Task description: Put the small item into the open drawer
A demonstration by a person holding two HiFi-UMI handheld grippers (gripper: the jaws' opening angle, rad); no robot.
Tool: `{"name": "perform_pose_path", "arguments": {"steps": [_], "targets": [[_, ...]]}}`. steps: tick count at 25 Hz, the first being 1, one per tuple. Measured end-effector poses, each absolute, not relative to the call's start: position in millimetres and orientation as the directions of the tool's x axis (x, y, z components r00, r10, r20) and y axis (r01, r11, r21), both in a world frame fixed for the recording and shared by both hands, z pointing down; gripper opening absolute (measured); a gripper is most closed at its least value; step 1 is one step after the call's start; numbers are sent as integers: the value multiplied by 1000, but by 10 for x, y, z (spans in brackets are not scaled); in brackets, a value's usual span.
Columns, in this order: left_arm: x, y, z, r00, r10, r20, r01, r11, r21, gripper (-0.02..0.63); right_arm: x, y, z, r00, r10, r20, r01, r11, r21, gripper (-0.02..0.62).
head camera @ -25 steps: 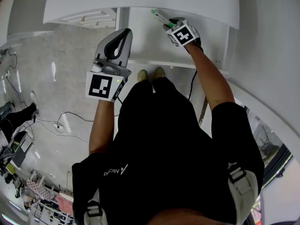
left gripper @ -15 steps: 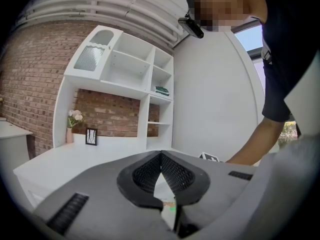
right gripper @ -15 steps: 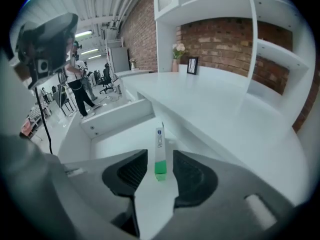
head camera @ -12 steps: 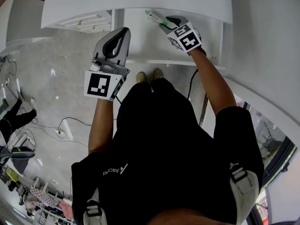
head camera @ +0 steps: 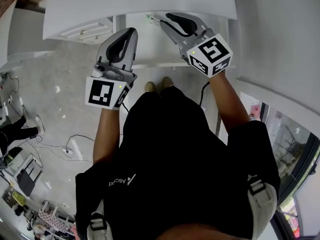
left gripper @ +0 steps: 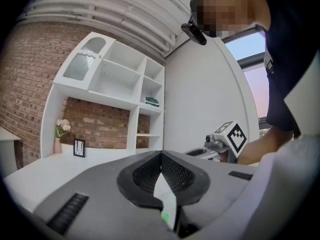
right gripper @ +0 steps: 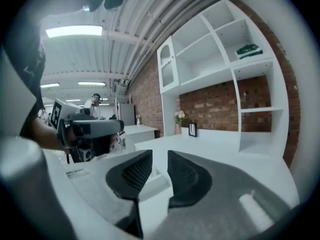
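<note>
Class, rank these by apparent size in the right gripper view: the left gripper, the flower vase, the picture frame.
1. left gripper, enlarged by nearness to the camera.
2. flower vase.
3. picture frame, smallest.

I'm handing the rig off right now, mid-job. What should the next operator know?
The left gripper is shut and empty, left of the drawer.
The right gripper is open and empty above the drawer; its jaws have just been closing.
The item appears to lie at the open drawer's far end.
Done: item released.
Left: confirm it sits inside, then pull back.
</note>
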State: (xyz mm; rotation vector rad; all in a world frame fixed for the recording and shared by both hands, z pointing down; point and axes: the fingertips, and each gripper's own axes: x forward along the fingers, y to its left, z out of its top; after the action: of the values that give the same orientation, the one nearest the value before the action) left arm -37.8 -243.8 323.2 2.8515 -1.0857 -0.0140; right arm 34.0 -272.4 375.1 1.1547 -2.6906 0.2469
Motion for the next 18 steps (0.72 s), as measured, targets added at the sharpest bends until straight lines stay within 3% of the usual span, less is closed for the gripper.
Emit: {"name": "perform_pose_path", "arguments": {"steps": [8,18], "targets": [[-225,-2161,2758,787,-613,-72,-610,-790,57,-2,243,-2180,2882,-687,-726,19,-726,685,-58,37],[-60,-1739,2506,821,-558,-121,-558,-829,45,-2,245,-1665,2526,-672,-735,-86,-739,674,10,3]]}}
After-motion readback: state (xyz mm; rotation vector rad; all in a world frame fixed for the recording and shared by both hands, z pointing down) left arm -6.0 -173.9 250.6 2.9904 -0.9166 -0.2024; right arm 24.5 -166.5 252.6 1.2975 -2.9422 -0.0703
